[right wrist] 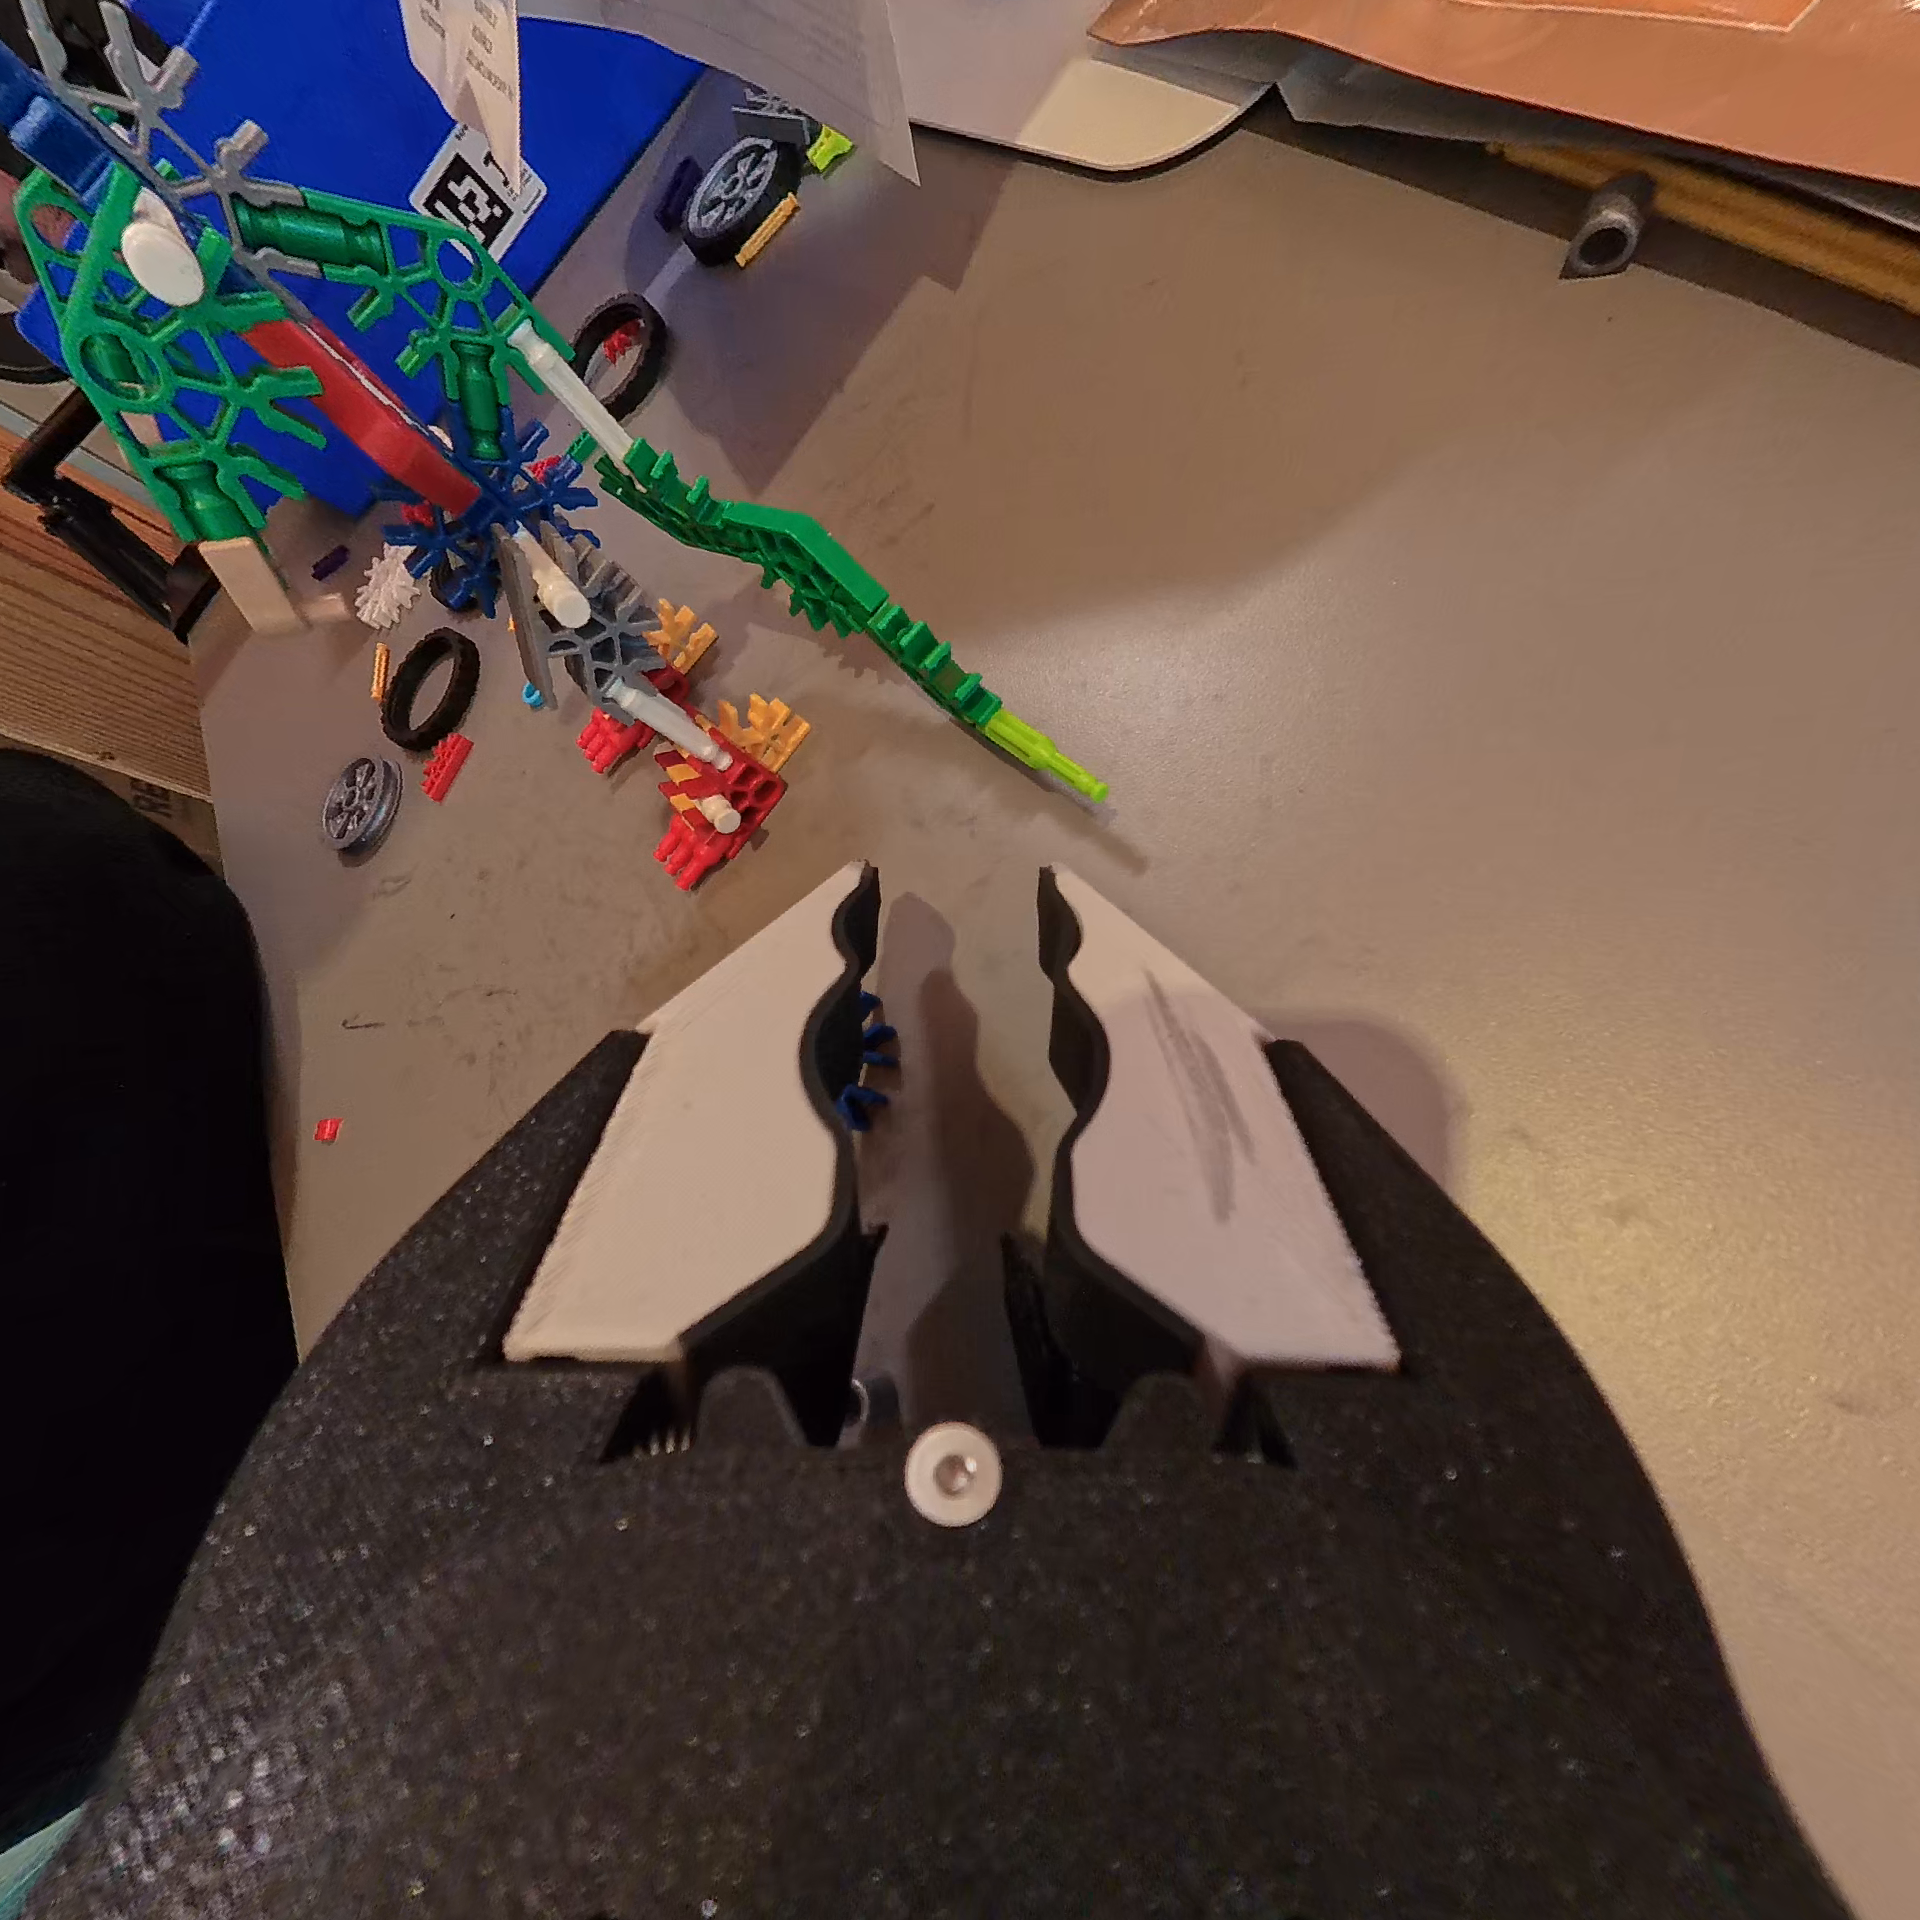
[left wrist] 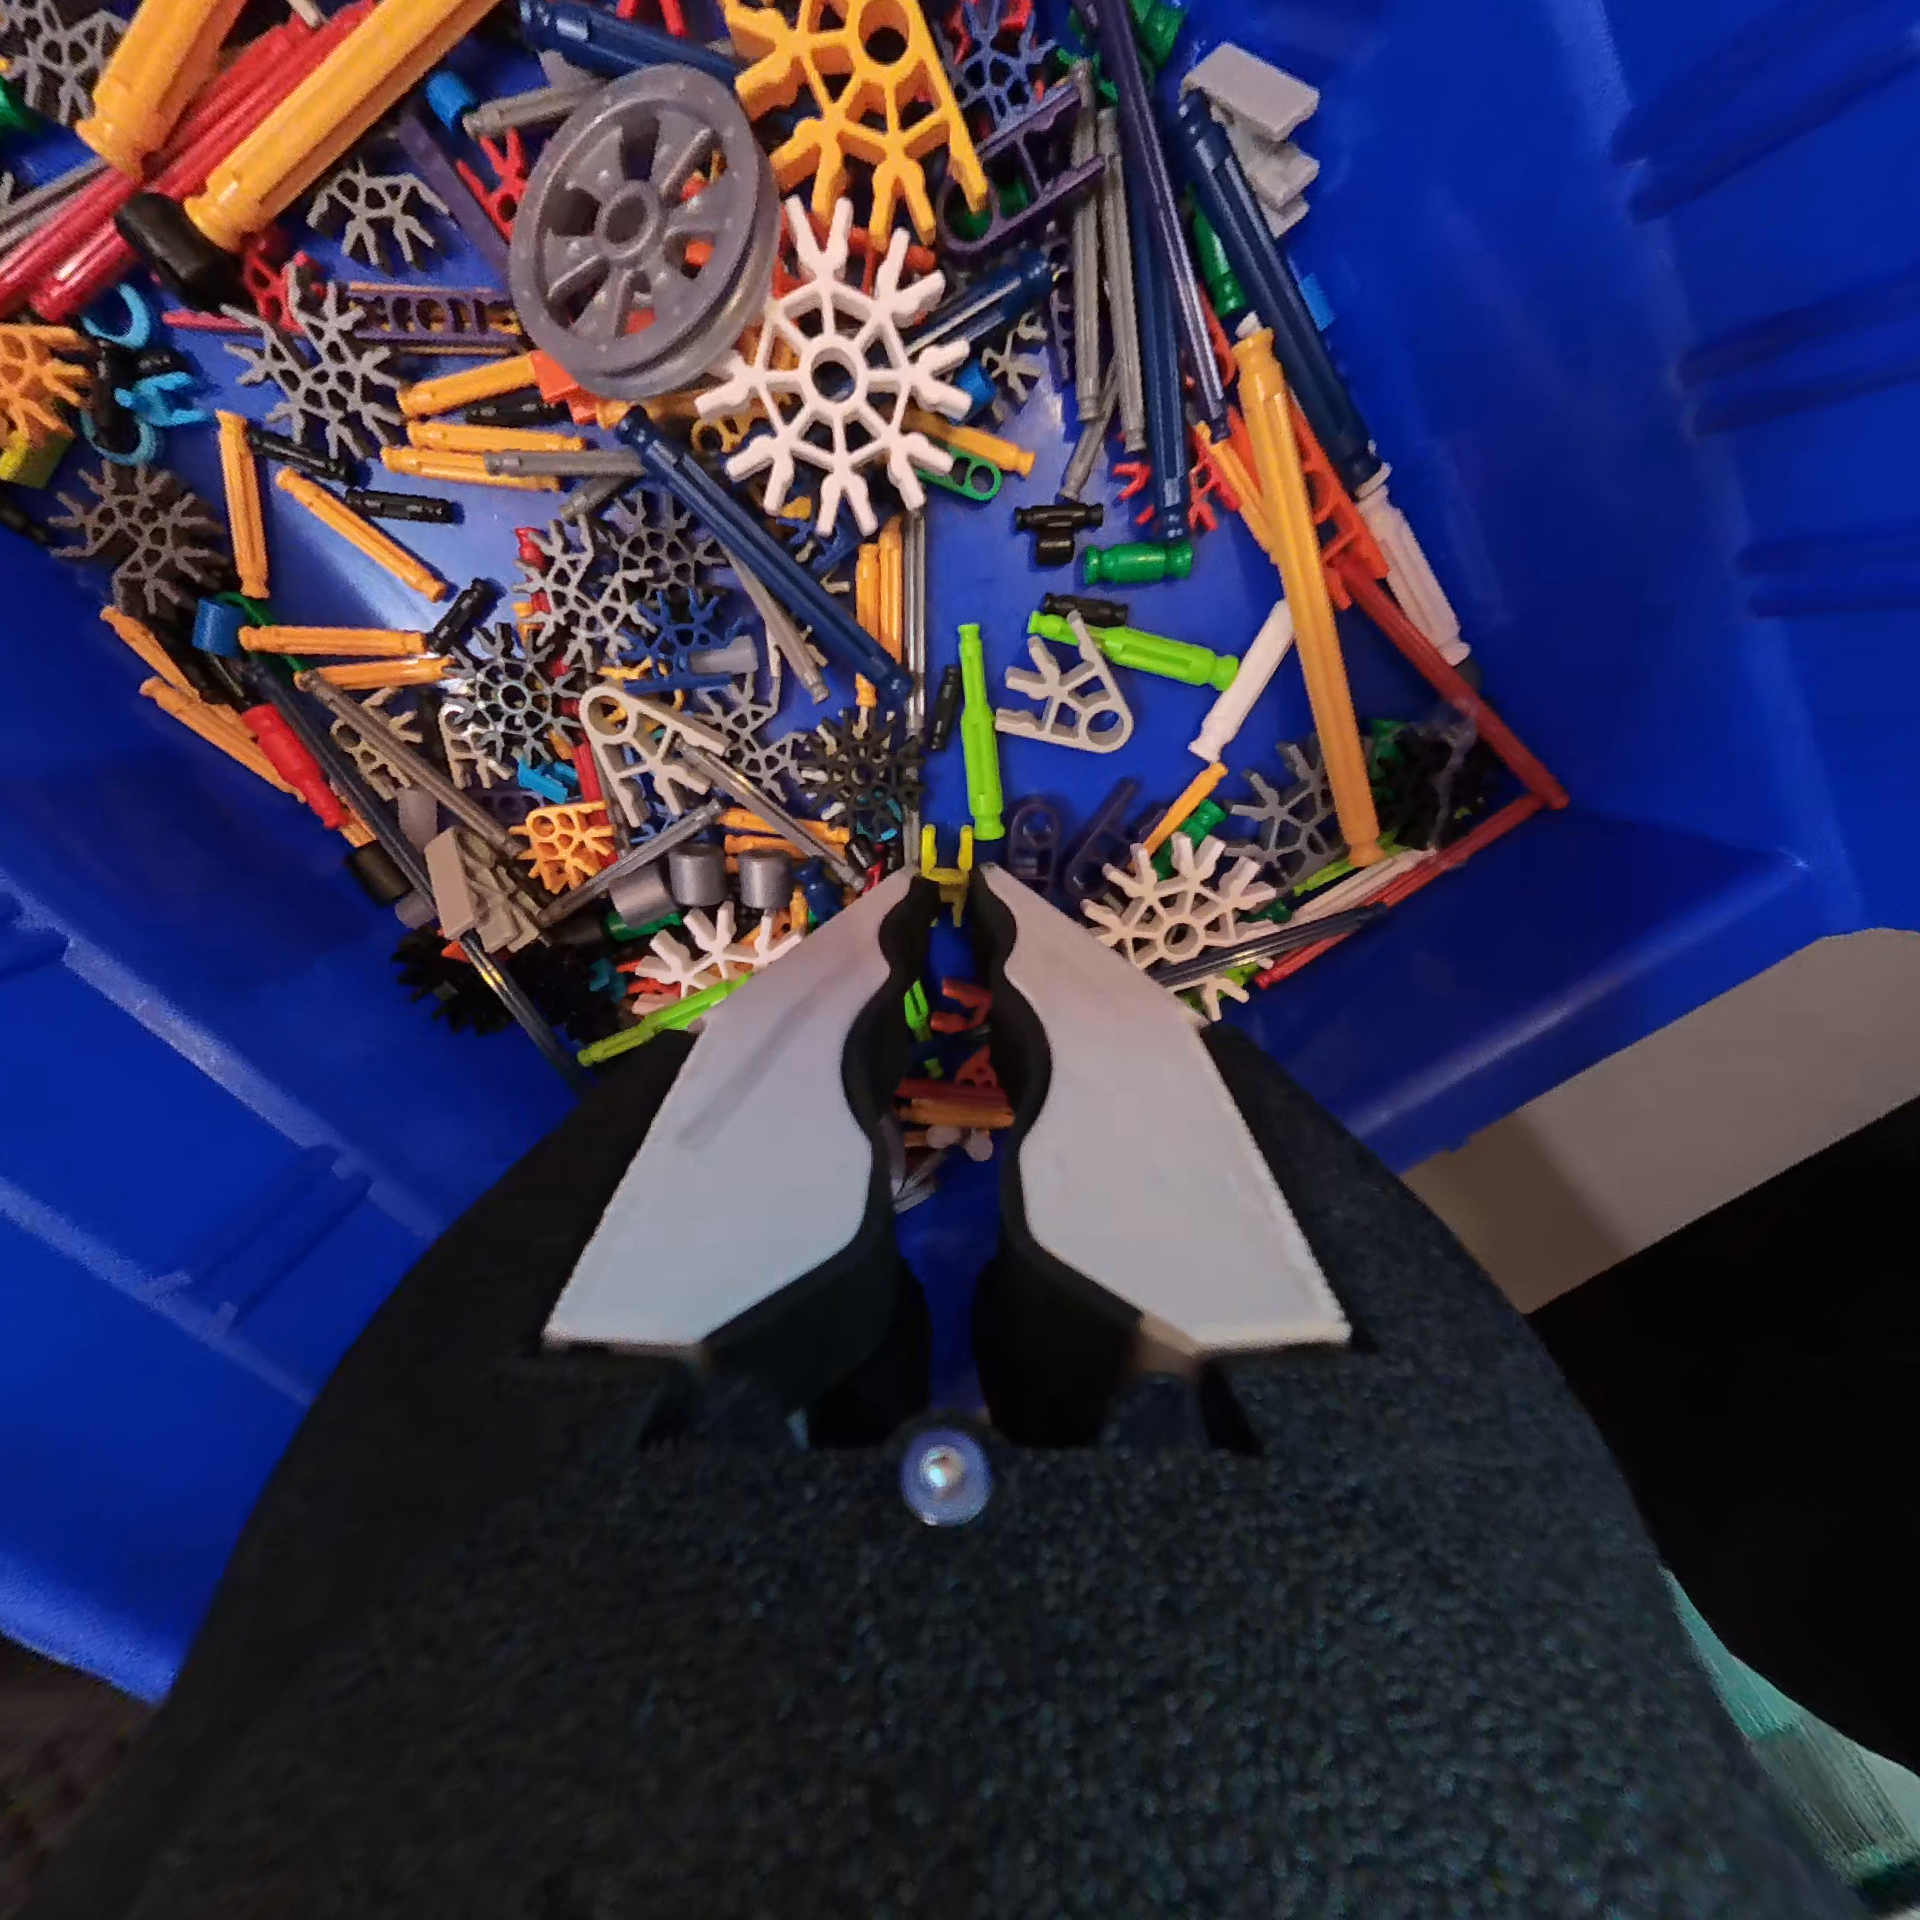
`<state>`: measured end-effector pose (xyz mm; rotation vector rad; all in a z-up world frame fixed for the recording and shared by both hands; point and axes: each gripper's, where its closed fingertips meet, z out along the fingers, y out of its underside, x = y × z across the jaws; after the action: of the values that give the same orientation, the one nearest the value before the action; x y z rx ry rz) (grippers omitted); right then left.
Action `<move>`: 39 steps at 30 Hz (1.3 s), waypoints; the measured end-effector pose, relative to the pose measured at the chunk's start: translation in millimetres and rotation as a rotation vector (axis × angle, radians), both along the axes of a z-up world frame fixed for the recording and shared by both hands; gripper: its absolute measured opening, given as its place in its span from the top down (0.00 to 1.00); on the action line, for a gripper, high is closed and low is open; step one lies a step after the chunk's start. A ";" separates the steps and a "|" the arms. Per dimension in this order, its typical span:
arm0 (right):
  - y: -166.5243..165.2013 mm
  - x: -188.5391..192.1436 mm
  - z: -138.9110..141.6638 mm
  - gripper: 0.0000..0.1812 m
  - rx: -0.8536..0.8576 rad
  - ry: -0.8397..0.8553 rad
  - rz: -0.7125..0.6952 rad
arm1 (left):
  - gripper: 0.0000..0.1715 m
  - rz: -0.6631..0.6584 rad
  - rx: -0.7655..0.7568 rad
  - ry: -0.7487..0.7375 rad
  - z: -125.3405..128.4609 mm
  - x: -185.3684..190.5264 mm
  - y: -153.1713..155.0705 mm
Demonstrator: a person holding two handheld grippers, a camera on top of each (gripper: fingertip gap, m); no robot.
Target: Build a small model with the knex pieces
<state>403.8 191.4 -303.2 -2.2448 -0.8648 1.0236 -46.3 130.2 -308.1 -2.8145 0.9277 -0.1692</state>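
Looking down my left wrist cam first: the left claw (left wrist: 948,883) is pinching a small yellow clip (left wrist: 945,871) right at its tips, the jaws nearly closed on it with only that little piece between them. The clip's forked end pokes out past the tips, pointing straight ahead along the claw's own axis. All of this is hanging over a blue bin (left wrist: 1662,520) crammed with construction-toy bits. Just beyond the tips there's a lime green rod (left wrist: 977,727) lying roughly in line with the claw, a white snowflake connector (left wrist: 836,369) further out, and a grey wheel (left wrist: 639,223) next to that. Another white snowflake (left wrist: 1179,914) sits just to the right of the tips. I can't tell if the clip is clear of the pile or touching it.

Over to the right wrist cam: the right claw (right wrist: 956,883) is spread apart and holding nothing, hovering over a beige surface (right wrist: 1455,623). A bit of blue spiky connector (right wrist: 871,1060) peeks out from under the left finger, seemingly lying on the surface below. Ahead and to the left is a half-built model (right wrist: 665,717) with red and yellow connectors, and a green chain strip (right wrist: 821,571) trailing off it toward the claw, its lime tip the nearest point. A loose black tyre (right wrist: 428,691) and a small grey wheel (right wrist: 361,802) lie further left.
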 end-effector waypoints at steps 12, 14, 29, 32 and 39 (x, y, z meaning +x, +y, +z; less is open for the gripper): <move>-0.2 -0.1 0.0 0.83 0.002 0.000 0.001 | 1.00 0.023 0.065 0.019 4.1 -3.0 3.2; -0.3 0.0 0.1 0.83 0.004 0.000 0.001 | 1.00 0.038 0.094 0.028 11.1 -7.2 7.6; -0.6 -0.3 -0.7 0.83 -0.001 -0.003 0.003 | 0.95 0.033 0.042 0.024 11.9 -11.4 -8.5; -0.4 -0.3 -0.7 0.83 -0.001 -0.004 0.002 | 0.94 0.005 0.049 0.015 9.7 -3.8 -6.9; -0.2 -0.1 -0.7 0.83 0.000 -0.005 0.001 | 0.95 -0.062 0.064 0.047 2.0 5.0 1.9</move>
<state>403.8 191.2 -303.9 -2.2481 -0.8676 1.0188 -41.3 132.1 -306.1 -2.7437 1.0130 -0.0809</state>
